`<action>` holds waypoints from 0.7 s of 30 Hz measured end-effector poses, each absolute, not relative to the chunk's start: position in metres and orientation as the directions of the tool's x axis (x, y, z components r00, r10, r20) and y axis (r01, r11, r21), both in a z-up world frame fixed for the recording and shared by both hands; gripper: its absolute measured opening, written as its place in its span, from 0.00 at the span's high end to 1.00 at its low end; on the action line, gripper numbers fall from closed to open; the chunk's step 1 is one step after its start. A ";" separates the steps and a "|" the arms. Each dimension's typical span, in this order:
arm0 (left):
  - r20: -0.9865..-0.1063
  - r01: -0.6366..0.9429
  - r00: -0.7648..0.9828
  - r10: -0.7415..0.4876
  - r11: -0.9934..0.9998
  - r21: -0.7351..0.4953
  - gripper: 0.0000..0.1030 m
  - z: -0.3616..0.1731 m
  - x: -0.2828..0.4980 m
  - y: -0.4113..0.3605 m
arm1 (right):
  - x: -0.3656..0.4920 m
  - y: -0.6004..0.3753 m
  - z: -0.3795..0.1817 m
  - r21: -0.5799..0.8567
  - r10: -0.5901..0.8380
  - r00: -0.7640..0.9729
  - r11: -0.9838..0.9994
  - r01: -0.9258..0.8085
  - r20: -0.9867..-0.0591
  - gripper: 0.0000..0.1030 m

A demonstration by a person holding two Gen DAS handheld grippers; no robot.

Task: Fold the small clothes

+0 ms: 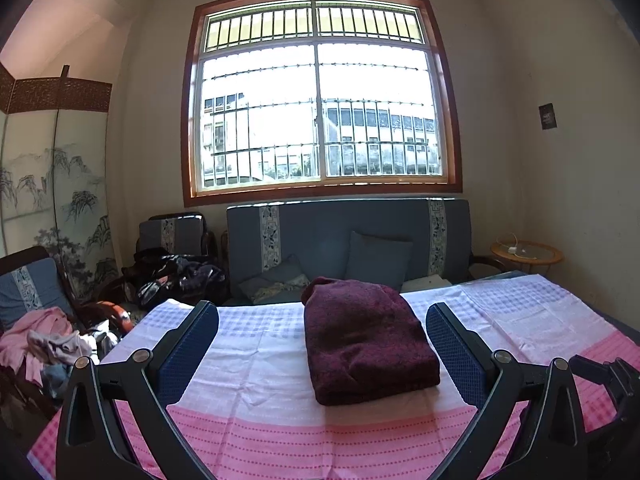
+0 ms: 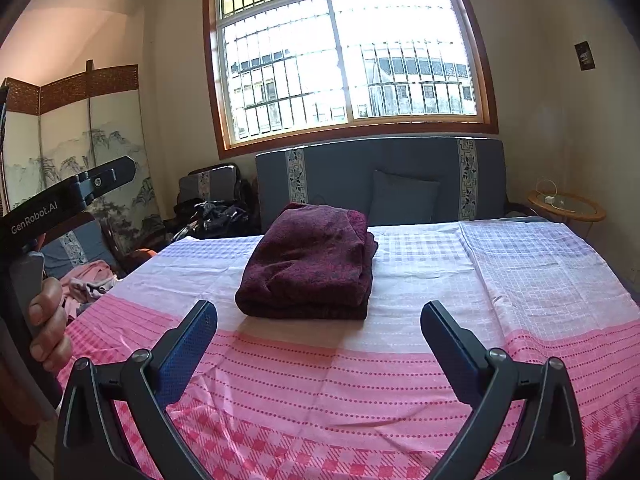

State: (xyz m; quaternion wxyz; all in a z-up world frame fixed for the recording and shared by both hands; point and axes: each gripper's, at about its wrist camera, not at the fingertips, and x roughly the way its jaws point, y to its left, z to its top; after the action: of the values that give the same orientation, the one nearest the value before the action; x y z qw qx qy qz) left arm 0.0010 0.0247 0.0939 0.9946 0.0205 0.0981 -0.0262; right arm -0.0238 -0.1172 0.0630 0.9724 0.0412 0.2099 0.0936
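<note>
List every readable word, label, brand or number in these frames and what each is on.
"GenRobot.AI": white lettering on the black body of the left claw's handle, seen in the right wrist view.
Dark plaque on the right wall: too small and blurred to read.
No readable text on the folded maroon garment, the tablecloth or either claw's fingers.
</note>
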 end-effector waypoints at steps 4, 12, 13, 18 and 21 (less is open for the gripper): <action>-0.207 0.054 0.977 -0.047 0.998 0.025 0.00 0.091 0.000 0.026 | -0.027 -0.116 0.063 0.112 0.200 0.893 0.979 -0.169 -0.402 0.01; -0.253 0.051 0.967 -0.042 0.998 0.029 0.00 0.078 0.006 0.028 | -0.029 -0.114 0.059 0.112 0.207 0.885 0.978 -0.177 -0.416 0.01; -0.263 0.054 0.964 -0.045 0.998 0.026 0.00 0.076 0.007 0.028 | -0.029 -0.113 0.058 0.111 0.208 0.884 0.978 -0.177 -0.419 0.01; -0.305 0.067 0.950 -0.063 0.998 0.002 0.00 0.065 0.014 0.032 | -0.028 -0.110 0.055 0.108 0.212 0.877 0.977 -0.183 -0.430 0.01; -0.314 0.045 0.948 -0.042 0.999 0.002 0.00 0.059 0.017 0.033 | -0.026 -0.109 0.053 0.111 0.215 0.871 0.976 -0.185 -0.441 0.01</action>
State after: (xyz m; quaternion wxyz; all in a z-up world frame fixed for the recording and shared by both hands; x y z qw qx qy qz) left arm 0.0168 0.0327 0.0587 0.9870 0.0047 0.1590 -0.0222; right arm -0.0261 -0.1089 0.0525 0.9667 0.0328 0.2316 0.1034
